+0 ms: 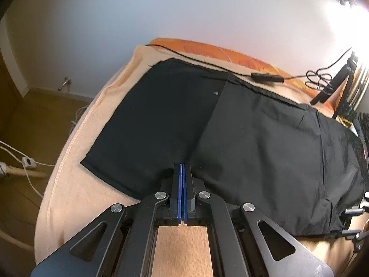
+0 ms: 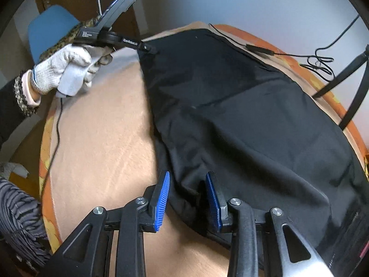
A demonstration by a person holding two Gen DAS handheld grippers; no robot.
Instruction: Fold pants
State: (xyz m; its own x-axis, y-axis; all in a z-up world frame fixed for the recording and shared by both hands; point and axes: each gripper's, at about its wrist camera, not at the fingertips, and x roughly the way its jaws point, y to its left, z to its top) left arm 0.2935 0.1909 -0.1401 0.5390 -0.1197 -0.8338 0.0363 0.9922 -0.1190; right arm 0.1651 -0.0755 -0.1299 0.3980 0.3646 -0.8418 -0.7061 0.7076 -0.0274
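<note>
Black pants [image 1: 230, 133] lie spread on a peach blanket [image 1: 76, 180], with one end folded over so a flap edge runs across the cloth. My left gripper [image 1: 182, 168] is shut, its blue pads pressed together at the near edge of the pants; whether cloth is pinched between them is hidden. In the right wrist view the left gripper [image 2: 153, 50] touches the pants' far corner, held by a gloved hand [image 2: 66, 69]. My right gripper [image 2: 188, 182] is open, its blue pads [image 2: 161, 196] on either side of the near edge of the pants [image 2: 242, 120].
A black cable with an inline box [image 1: 265, 77] lies along the far edge of the bed. An orange patterned sheet [image 1: 230, 55] shows under the blanket. A black tripod [image 1: 336, 83] stands far right. A blue chair [image 2: 46, 32] and floor cords [image 1: 25, 161] lie off the bed.
</note>
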